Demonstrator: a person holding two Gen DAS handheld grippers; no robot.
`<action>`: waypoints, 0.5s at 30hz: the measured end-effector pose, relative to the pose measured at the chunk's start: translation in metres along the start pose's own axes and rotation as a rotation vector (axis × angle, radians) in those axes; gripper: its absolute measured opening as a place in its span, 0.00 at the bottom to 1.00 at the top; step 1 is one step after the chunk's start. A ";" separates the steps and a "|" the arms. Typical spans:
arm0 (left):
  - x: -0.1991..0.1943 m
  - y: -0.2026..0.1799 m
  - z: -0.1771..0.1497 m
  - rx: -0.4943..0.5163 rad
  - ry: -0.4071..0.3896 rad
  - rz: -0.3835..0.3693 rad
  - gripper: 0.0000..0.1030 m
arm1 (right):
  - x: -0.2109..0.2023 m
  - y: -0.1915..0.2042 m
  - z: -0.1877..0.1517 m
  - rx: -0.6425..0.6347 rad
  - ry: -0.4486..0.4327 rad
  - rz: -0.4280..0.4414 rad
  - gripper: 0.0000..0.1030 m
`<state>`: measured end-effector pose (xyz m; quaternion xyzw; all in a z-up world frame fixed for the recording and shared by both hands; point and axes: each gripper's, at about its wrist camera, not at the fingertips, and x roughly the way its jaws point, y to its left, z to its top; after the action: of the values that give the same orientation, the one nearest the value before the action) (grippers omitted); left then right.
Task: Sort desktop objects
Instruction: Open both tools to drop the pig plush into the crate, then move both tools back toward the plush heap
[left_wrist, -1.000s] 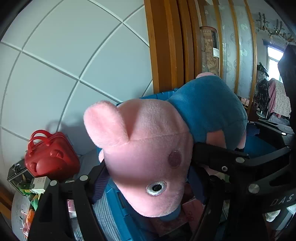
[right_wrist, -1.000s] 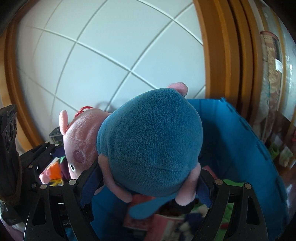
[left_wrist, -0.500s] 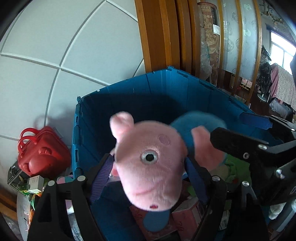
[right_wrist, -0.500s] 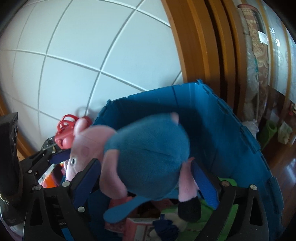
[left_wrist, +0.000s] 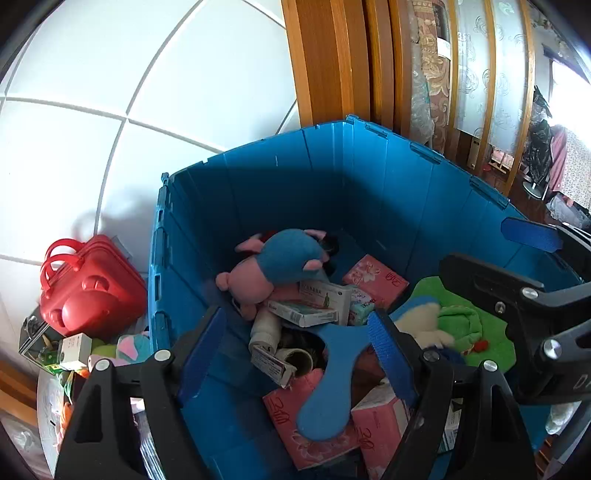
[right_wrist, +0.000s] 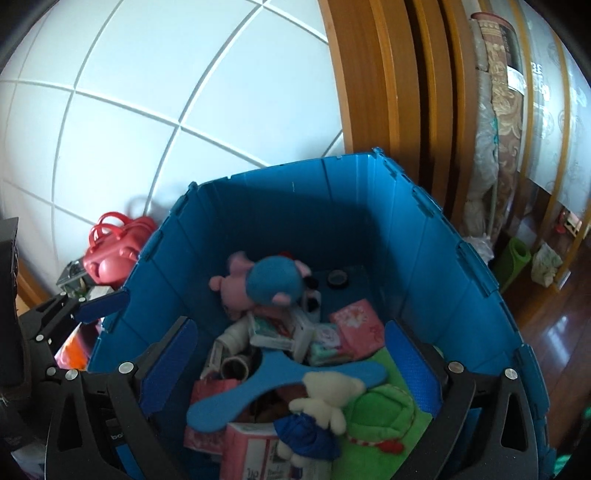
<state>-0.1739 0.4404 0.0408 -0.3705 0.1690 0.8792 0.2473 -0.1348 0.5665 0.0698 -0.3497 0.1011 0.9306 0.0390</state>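
White tiled wall behind, our pink-and-blue plush pig (left_wrist: 275, 271) lies in the deep blue plastic crate (left_wrist: 388, 192) — our 2 grippers, left (left_wrist: 295, 347) and right (right_wrist: 291, 354), gape empty, the right's jaws having just been opening.

A white tiled wall (left_wrist: 110, 110) stood behind everything, with a wooden door frame (right_wrist: 388, 92) to its right. Past the frame hung patterned curtains (right_wrist: 498, 110). A rolled green mat (right_wrist: 515, 254) leaned near a glossy wooden floor (right_wrist: 561, 332). Clothes (left_wrist: 561, 158) hung by a bright window (left_wrist: 569, 85).
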 end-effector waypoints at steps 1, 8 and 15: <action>0.000 0.001 0.000 -0.004 0.002 -0.003 0.77 | -0.001 0.002 -0.001 -0.002 0.000 -0.001 1.00; -0.008 0.002 -0.005 -0.012 -0.003 -0.006 0.77 | -0.011 0.002 -0.002 -0.009 -0.008 -0.022 1.00; -0.029 0.011 -0.019 -0.033 -0.042 -0.019 0.77 | -0.028 0.007 -0.008 -0.011 -0.026 -0.026 1.00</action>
<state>-0.1521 0.4133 0.0512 -0.3575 0.1458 0.8870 0.2532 -0.1096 0.5577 0.0836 -0.3390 0.0911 0.9350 0.0502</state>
